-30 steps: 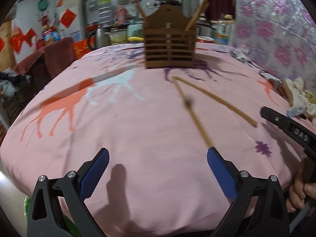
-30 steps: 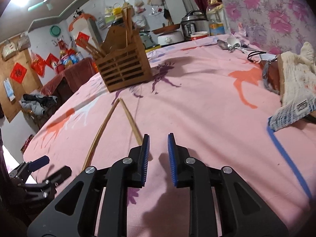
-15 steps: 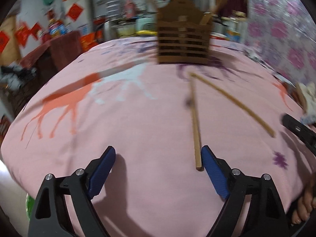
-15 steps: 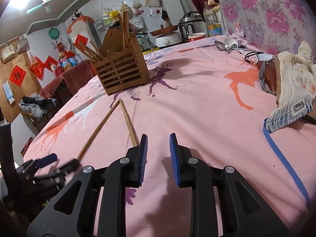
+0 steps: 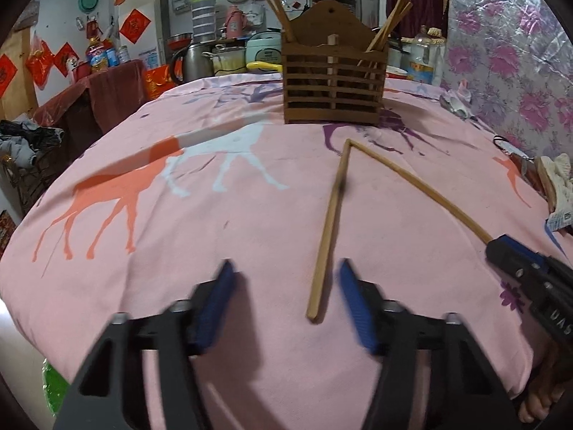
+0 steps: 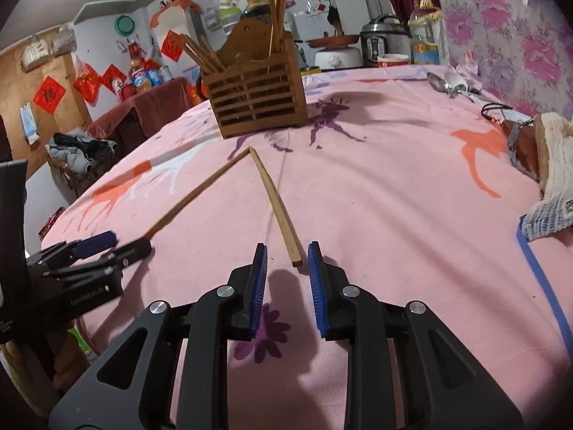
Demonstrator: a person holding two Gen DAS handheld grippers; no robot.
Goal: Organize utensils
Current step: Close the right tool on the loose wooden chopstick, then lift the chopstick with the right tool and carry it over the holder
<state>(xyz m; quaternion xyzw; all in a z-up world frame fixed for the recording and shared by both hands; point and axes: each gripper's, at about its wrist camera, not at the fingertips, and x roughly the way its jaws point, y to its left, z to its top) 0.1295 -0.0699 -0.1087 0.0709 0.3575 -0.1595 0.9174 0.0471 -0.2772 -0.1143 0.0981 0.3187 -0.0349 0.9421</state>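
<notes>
Two wooden chopsticks lie on the pink cloth in a V, tips touching near the wooden slatted holder [image 5: 333, 82] [image 6: 256, 104], which has several chopsticks in it. My left gripper [image 5: 286, 294] is open, with the near end of the left chopstick [image 5: 327, 229] [image 6: 195, 193] between its fingers, nearer the right one. My right gripper [image 6: 286, 268] is open with a narrow gap; the end of the other chopstick [image 6: 277, 204] [image 5: 422, 186] lies just ahead of the gap. Each gripper shows in the other's view: the right one [image 5: 515, 258], the left one [image 6: 107, 245].
A folded towel [image 6: 551, 165] and a brown pouch [image 6: 521, 143] lie at the table's right edge, with spoons [image 6: 447, 82] further back. Pots, bottles and a cooker [image 6: 383, 36] stand behind the table. The table's front edge is close under both grippers.
My left gripper has moved right and its jaws have narrowed around the left chopstick's end. My right gripper has moved forward to the other chopstick's end and opened slightly.
</notes>
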